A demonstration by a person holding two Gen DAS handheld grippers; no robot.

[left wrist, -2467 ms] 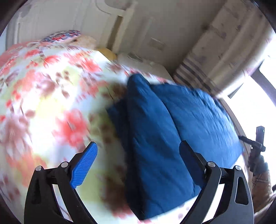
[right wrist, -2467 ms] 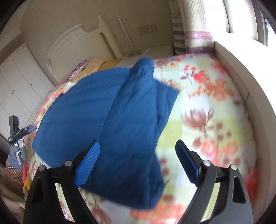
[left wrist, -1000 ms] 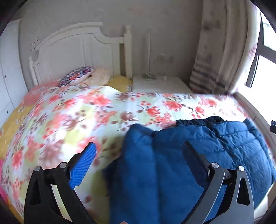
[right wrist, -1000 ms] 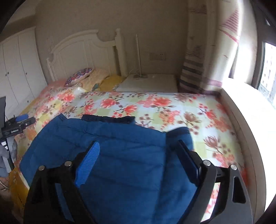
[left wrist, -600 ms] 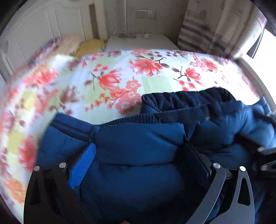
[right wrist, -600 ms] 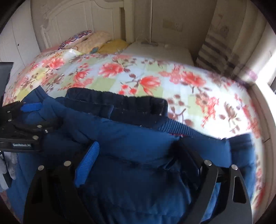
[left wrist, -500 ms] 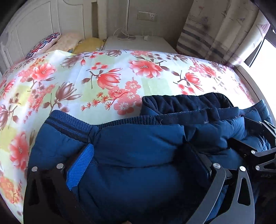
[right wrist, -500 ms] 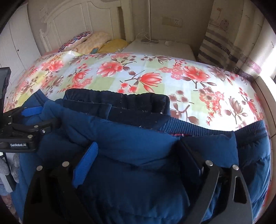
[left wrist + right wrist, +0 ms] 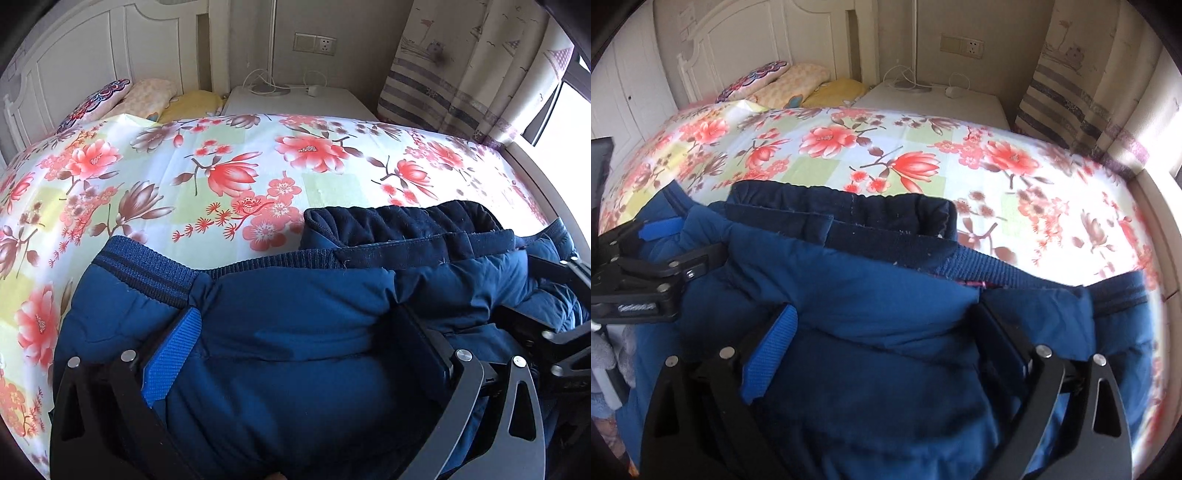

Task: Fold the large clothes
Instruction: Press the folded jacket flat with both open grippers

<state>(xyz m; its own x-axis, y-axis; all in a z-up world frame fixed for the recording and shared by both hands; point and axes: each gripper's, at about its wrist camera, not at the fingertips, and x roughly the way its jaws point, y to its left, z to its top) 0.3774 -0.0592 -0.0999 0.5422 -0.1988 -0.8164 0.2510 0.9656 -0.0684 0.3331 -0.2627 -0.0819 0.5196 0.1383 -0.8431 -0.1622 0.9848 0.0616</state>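
Note:
A blue padded jacket [image 9: 295, 314] with a dark ribbed hem and dark collar lies bunched on the floral bed; it also shows in the right wrist view [image 9: 868, 295]. My left gripper [image 9: 299, 332] is open, its jaws spread wide with jacket fabric bulging between them. My right gripper [image 9: 882, 332] is open the same way, fabric between its fingers. The right gripper shows at the right edge of the left wrist view [image 9: 554, 314]. The left gripper shows at the left edge of the right wrist view [image 9: 646, 273]. Both sit low over the jacket, side by side.
The floral bedspread [image 9: 221, 166] stretches beyond the jacket. Pillows [image 9: 122, 99] lie by the white headboard [image 9: 110, 55]. A white nightstand [image 9: 295, 99] with cables stands behind. A striped curtain [image 9: 461, 85] and a window ledge are on the right.
Both grippers have come down from above the bed onto the jacket's near part. The jacket now bulges between the open jaws, and its collar and ribbed hem lie closer.

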